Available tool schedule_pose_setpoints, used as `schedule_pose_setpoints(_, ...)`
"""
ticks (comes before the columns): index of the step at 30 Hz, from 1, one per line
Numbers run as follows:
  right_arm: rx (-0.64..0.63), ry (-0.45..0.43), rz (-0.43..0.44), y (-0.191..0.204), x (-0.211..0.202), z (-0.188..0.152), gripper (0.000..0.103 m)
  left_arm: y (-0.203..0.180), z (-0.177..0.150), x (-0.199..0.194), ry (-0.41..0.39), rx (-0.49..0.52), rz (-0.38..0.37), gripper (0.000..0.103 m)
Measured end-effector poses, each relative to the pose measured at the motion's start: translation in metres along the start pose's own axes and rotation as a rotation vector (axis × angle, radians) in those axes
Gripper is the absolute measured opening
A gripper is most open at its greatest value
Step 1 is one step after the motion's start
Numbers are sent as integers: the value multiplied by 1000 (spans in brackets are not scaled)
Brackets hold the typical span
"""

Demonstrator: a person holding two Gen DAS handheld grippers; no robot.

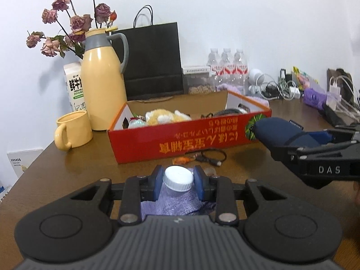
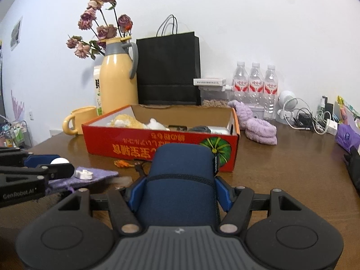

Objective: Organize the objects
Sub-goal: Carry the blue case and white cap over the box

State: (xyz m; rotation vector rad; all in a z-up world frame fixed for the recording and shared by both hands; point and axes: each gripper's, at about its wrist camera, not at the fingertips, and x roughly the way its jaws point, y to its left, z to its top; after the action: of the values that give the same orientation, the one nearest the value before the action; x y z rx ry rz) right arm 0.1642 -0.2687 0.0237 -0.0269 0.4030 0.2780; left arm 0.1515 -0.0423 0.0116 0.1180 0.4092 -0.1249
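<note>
The red cardboard box stands open on the brown desk, and inside it lie a yellow-and-white plush toy and some dark small things that are hard to tell. In front of the box, the left tongs are closed narrow on a small bottle with a white cap; the blue pads press on both sides just under the cap. Under this bottle a purple knitted pouch is visible, and in the right wrist view it lies flat on the desk with a small white piece on top. The right tongs hold a dark blue soft case between their blue pads, with the jaws standing rather wide around it. This case is near the front wall of the box, at the corner with the green pumpkin picture.

Between the tongs and the box, a small orange thing and a black cable lie on the desk. Left of the box stand a yellow mug, a yellow thermos jug and a milk carton, with dried roses behind them. A black paper bag and three water bottles stand at the wall. Right of the box lies a purple fluffy thing.
</note>
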Motion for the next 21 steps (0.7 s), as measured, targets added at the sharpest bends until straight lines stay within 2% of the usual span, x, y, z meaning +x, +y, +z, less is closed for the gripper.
schedule_pose_setpoints(13, 5, 22, 24, 1, 12, 2, 64, 16, 4, 19, 102, -154, -158, 30)
schedule_pose_setpoints(17, -14, 33, 67, 9, 14, 2, 64, 13, -3, 25, 137, -161, -159, 30)
schedule_pose_setpoints(21, -63, 79, 123, 27, 23, 1, 64, 15, -10, 31, 179, -185, -141, 30)
